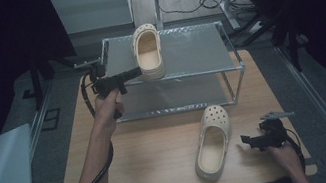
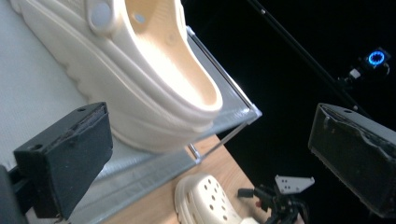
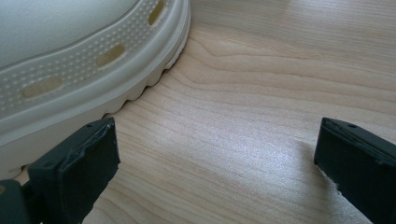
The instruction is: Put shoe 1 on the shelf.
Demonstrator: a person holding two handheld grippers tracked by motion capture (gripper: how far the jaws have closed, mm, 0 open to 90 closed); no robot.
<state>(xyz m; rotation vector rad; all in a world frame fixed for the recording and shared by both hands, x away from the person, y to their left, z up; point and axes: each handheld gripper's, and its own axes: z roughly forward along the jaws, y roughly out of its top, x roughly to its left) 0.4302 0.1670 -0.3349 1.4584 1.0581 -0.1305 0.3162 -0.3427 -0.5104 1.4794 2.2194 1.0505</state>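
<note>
Shelving of thin metal tube, a two-tier rack, carries one cream foam clog on its grey top sheet. The left gripper stands spread wide just beside that clog's heel, gripping nothing. A second perforated cream clog lies on the pale wooden table, near the right gripper, wide open and empty.

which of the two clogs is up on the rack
The clog at the front edge of the rack, on its top shelf, beside the left hand-held gripper. The other clog lies on the table, toe toward the rack.
</note>
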